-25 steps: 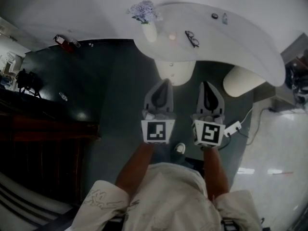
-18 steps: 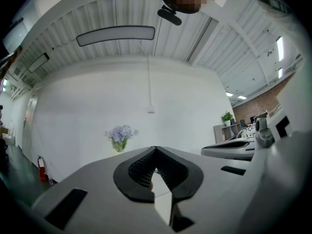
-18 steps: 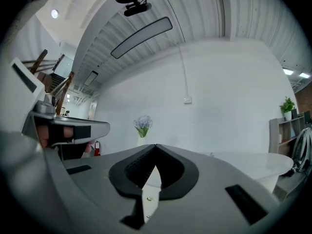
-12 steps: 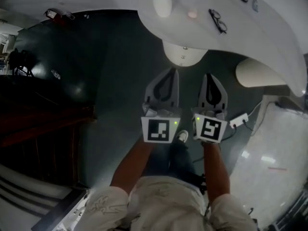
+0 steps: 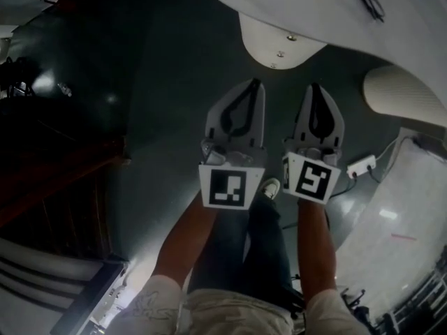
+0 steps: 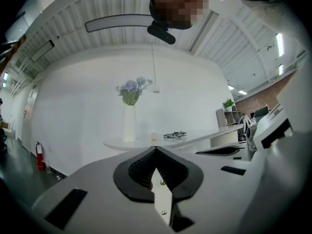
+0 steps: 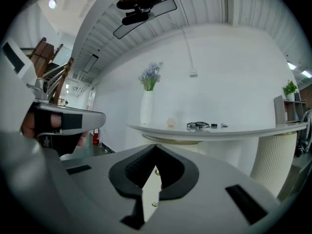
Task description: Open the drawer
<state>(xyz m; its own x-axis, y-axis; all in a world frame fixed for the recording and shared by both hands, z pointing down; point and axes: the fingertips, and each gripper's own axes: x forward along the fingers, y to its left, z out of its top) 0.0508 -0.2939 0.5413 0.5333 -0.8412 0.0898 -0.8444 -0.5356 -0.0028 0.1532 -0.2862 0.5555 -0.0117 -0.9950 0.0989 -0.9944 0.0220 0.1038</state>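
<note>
Operator and hand-held grippers: appearance noted.
The left gripper (image 5: 255, 84) and right gripper (image 5: 315, 88), centre frame, are recorded as pale grey tapered shells with black teardrop insets, each bearing a white cube (image 5: 231, 187) printed with black square markers. Ribbed black pads (image 6: 140, 166) and brass screws (image 6: 162, 212) are noted. A cream short sleeve (image 5: 155, 297), dark trousers (image 5: 262, 250) and a white shoe (image 5: 269, 187) are worn.

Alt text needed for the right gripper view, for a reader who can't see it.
The right gripper, shut and empty, points toward a curved white counter that carries a white vase of pale flowers and a pair of glasses. The left gripper shows at the left edge.
</note>
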